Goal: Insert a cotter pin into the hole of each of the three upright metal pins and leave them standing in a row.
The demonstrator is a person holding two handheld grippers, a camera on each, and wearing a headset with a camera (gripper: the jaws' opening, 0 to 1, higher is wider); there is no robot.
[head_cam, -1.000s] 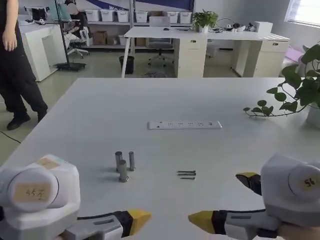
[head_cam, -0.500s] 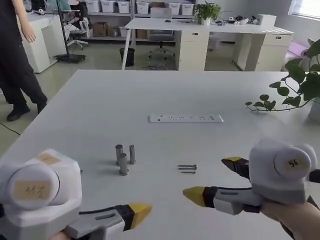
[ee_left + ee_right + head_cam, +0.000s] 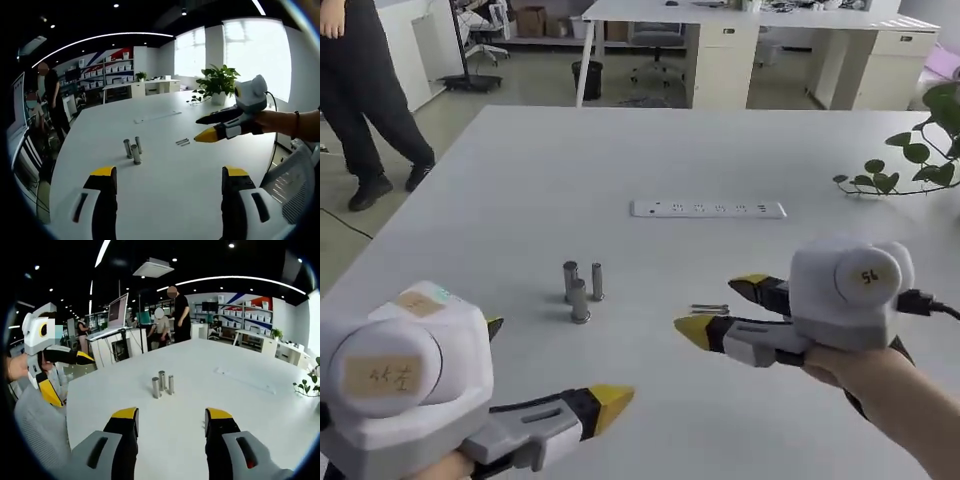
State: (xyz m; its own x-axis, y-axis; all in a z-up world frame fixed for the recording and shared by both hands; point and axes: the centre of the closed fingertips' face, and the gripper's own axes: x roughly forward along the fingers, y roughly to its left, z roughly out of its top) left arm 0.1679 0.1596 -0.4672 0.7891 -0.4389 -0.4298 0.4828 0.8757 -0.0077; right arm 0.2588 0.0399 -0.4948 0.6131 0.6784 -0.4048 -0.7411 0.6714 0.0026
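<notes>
Both wide open, empty: left tongs (image 3: 168,172), right tongs (image 3: 171,414).

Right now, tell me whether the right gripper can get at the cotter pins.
Probably yes: the right gripper hovers close to the cotter pins, jaws open, with bare table between them.

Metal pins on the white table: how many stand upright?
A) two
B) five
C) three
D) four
C: three metal pins stand upright in a tight cluster on the table, with the cotter pins lying flat to their right in the head view.
</notes>
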